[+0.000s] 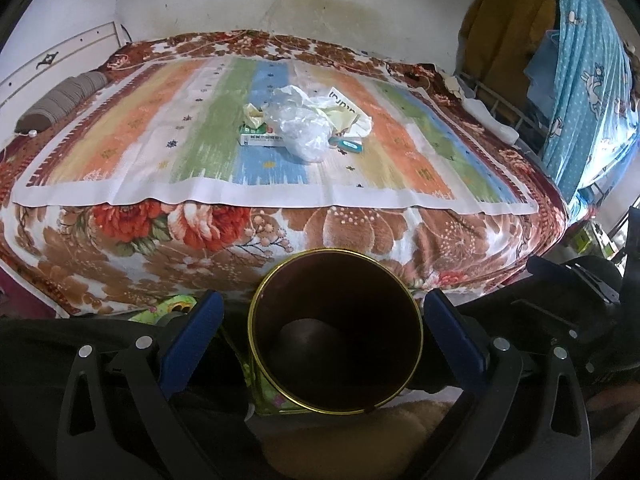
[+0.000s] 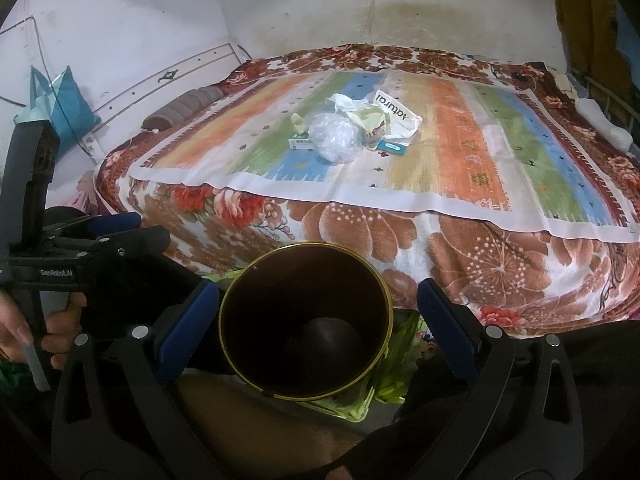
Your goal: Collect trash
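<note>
Bin between open jaws, trash ahead on the bed

Jaws of the left gripper and right gripper stand wide apart, empty, flanking the upright bin, mouth up. Beyond it, the trash pile lies mid-mat. Best reach over the rim, pinching the crumpled clear bag first; pile's long axis runs crosswise.

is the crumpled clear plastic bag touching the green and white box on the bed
Touching. In the left wrist view, the clear plastic bag lies over the right end of the green and white box, with no gap showing between them.
</note>
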Motion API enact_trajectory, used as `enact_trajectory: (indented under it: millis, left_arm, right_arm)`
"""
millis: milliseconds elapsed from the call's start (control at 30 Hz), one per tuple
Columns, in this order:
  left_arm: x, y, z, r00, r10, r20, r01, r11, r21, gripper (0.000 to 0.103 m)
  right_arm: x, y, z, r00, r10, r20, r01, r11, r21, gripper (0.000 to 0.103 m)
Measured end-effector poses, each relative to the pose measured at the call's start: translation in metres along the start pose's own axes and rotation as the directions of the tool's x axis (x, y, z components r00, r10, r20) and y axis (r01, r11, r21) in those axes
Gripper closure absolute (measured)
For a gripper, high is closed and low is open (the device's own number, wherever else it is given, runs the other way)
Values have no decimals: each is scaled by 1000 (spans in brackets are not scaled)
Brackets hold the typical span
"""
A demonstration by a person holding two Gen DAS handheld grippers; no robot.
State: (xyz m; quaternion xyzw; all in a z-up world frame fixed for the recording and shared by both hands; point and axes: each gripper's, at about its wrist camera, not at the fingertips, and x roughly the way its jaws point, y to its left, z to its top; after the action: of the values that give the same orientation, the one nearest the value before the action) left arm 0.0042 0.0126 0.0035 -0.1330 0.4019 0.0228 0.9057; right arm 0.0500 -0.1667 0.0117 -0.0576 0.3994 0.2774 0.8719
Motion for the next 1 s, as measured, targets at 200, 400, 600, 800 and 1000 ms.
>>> enact_trajectory:
  millis: [200,400,600,800,1000]
  left_arm:
    - [0,3,1,1000,14,-5,-14,1000,-19,6]
    - [-1,2,4,1000,3,2,-3,1000,-15,6]
    - [-3,3,5,1000,-13,19,13,1000,-28,6]
    - [-3,3,5,1000,-11,20,12,999,-35,6]
    - [-3,4,6,1000,-12,19,13,999,-39,6]
  right_arm:
    - [2,2,1,1000,9,-2,-9,1000,2,9]
    - [2,2,1,1000,8,-1,-8,1000,1,9]
    - [1,2,2,1000,16,3,-16,1000,1,9]
    - [2,2,4,1000,9,4,-9,1000,6,9]
    - [2,1,3,1000,11,5,-11,1000,6,9]
